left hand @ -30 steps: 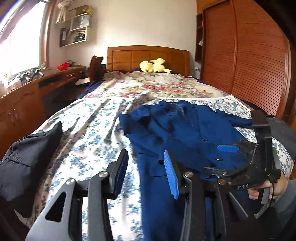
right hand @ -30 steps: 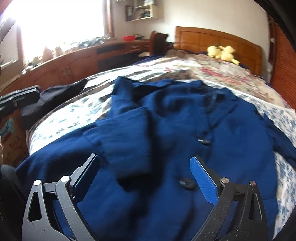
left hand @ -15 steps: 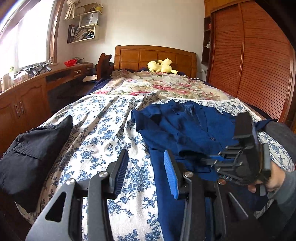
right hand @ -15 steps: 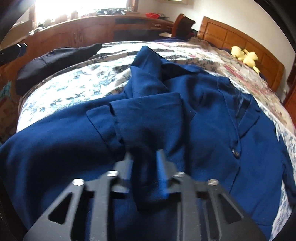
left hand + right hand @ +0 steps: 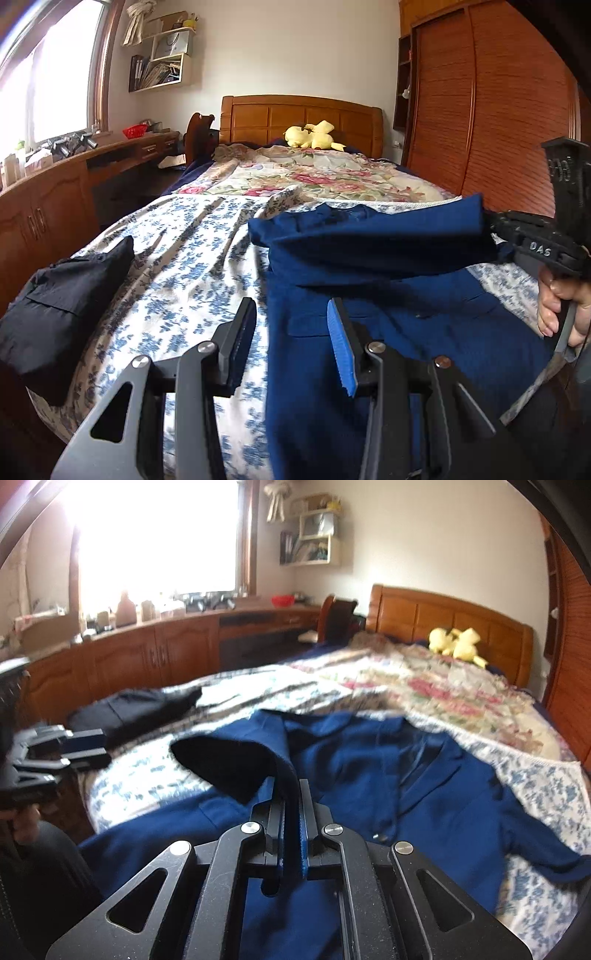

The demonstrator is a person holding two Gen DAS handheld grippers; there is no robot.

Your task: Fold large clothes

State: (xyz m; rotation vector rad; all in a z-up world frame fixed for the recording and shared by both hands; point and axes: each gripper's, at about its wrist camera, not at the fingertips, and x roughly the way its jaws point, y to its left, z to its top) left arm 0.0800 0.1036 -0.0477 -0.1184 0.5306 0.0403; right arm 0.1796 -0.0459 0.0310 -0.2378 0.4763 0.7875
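Lying spread across the bed's blue-flowered sheet (image 5: 192, 266), the navy jacket (image 5: 369, 775) has one sleeve (image 5: 236, 764) lifted clear of its body. The right gripper (image 5: 291, 797) has its jaws clenched on that sleeve's cuff, and the cloth drapes back from the pinch toward the shoulder. A hand (image 5: 561, 306) holds this gripper at the bed's right edge. The left gripper (image 5: 291, 332) hangs over the jacket's left edge with its jaws partly apart and nothing between them. A folded black garment (image 5: 66, 299) lies on the bed's near left corner, well apart from the jacket. A yellow plush toy (image 5: 312, 134) rests by the headboard (image 5: 299, 114).
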